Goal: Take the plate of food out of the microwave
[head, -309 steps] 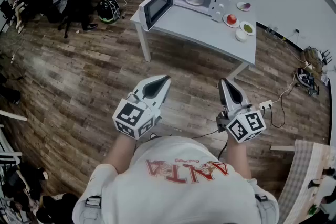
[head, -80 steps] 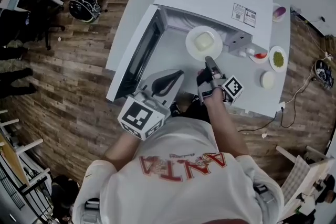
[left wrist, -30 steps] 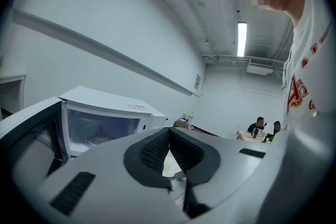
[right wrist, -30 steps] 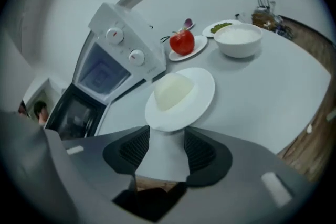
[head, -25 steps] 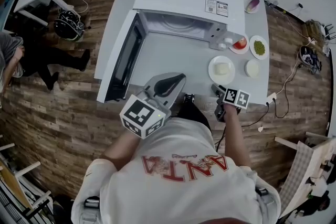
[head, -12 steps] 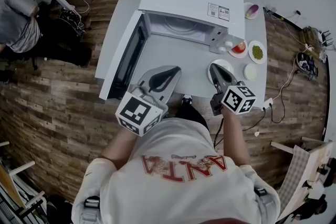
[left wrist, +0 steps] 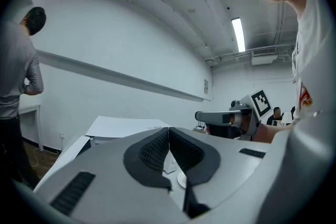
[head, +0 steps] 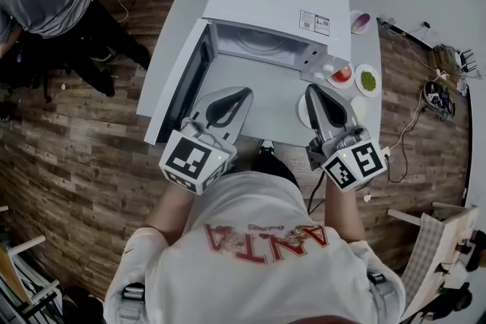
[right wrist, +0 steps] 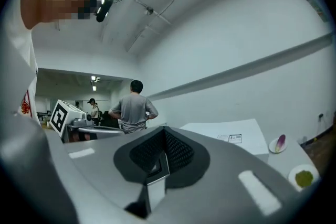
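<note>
White microwave (head: 281, 0), door (head: 178, 95) swung open to the left, cavity holding its turntable (head: 258, 42). White plate (head: 302, 114), round and flat on the grey table (head: 266, 99) outside the cavity, mostly hidden under the right gripper (head: 310, 89), food unseen; beyond it, a red-filled dish (head: 342, 73) and a green-filled dish (head: 368, 80). Left gripper (head: 247, 92) and right gripper: tongs pinched together, nothing between them.
</note>
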